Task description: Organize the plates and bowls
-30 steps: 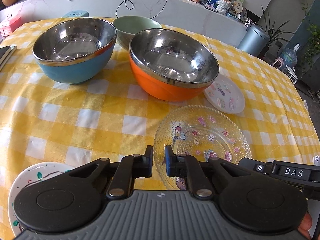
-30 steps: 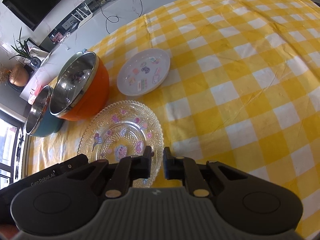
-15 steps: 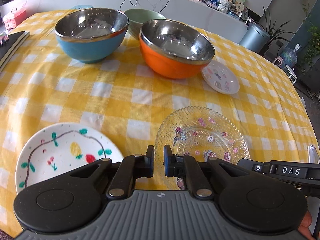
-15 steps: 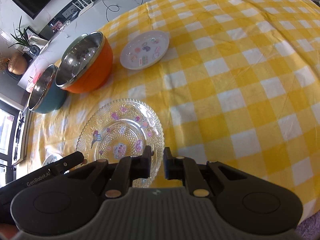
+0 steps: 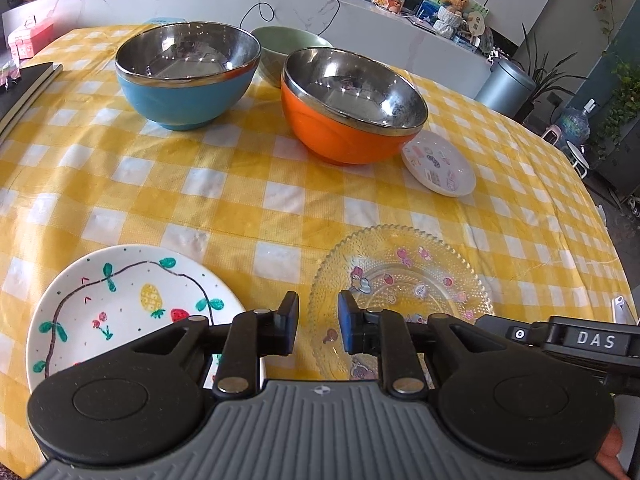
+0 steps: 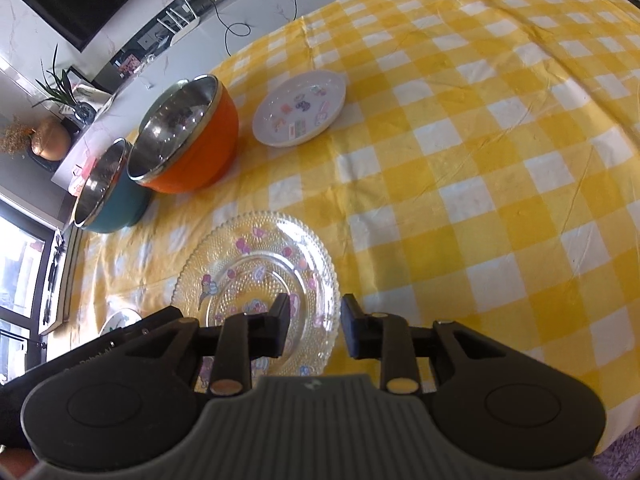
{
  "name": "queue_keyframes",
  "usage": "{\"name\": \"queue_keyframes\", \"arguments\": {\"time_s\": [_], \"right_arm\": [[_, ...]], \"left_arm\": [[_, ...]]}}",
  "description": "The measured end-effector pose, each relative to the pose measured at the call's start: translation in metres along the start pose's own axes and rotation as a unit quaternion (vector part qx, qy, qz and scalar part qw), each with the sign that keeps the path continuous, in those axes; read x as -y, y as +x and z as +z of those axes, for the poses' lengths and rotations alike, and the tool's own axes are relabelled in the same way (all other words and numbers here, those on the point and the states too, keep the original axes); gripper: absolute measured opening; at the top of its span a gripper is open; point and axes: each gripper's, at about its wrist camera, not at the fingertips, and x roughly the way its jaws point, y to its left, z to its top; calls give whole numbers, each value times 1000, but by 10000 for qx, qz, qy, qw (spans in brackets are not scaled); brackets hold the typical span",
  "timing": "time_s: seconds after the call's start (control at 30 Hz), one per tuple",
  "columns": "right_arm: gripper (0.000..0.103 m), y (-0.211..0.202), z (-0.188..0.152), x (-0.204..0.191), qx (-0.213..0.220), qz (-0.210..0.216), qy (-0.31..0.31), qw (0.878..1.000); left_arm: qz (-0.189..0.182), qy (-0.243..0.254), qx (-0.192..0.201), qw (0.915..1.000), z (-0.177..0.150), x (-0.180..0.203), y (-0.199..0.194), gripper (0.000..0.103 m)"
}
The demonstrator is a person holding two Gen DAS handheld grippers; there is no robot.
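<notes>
A clear glass plate (image 5: 404, 280) with cartoon stickers lies near the front edge of the yellow checked table; it also shows in the right wrist view (image 6: 256, 276). A white painted plate (image 5: 120, 304) lies to its left. A small white sticker plate (image 5: 438, 168), an orange steel bowl (image 5: 352, 112), a blue steel bowl (image 5: 188, 76) and a green bowl (image 5: 288, 44) stand further back. My left gripper (image 5: 318, 326) is open and empty between the two near plates. My right gripper (image 6: 314, 326) is open and empty over the glass plate's near right rim.
A dark notebook (image 5: 24, 88) lies at the table's left edge and a pink box (image 5: 30, 38) behind it. A white counter (image 5: 280, 4) with cables and packets runs behind the table. A grey bin (image 5: 506, 88) stands at the back right.
Both grippers have opened a little from nearly shut. Both have pulled back, so the bowls look further off and the painted plate has come into the left view.
</notes>
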Motion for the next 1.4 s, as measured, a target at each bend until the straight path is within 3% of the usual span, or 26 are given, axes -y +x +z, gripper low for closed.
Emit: {"name": "queue_keyframes", "arguments": {"time_s": [0.2, 0.4, 0.63, 0.9, 1.4], "right_arm": [[27, 7, 2, 9, -55, 134, 211, 9997], [10, 9, 0, 6, 5, -62, 95, 9999], [10, 5, -1, 3, 20, -156, 64, 9999], [10, 0, -9, -15, 19, -115, -83, 9999], [10, 14, -43, -93, -359, 412, -796, 9953]], "left_arm": [[-124, 13, -125, 9998, -3, 0, 9, 21], [-88, 108, -40, 9999, -6, 1, 7, 19], [-97, 281, 41, 9995, -9, 4, -2, 17], [-56, 152, 195, 9997, -11, -11, -23, 17], [367, -604, 545, 9960, -27, -92, -77, 17]]}}
